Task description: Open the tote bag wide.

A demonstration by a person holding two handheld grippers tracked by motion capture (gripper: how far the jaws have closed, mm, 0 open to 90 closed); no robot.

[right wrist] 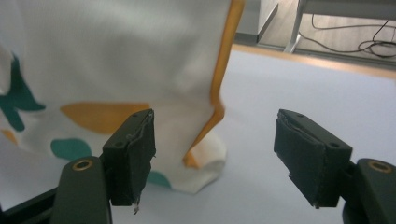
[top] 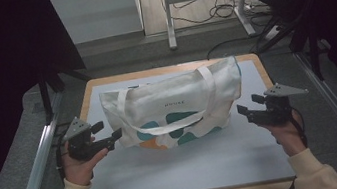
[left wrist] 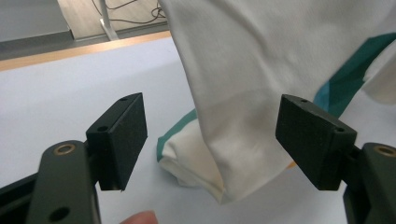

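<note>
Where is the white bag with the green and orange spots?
In the high view the tote bag stands mid-table on the pale mat, nearer the far edge, between the left hand-held gripper and the right hand-held gripper, both open beside it.

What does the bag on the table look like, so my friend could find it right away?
Look at the pale table with the wooden rim. In its middle lies a cream cloth tote bag, between the left gripper and the right gripper. It has long white handles and teal and orange blobs along its bottom.
</note>
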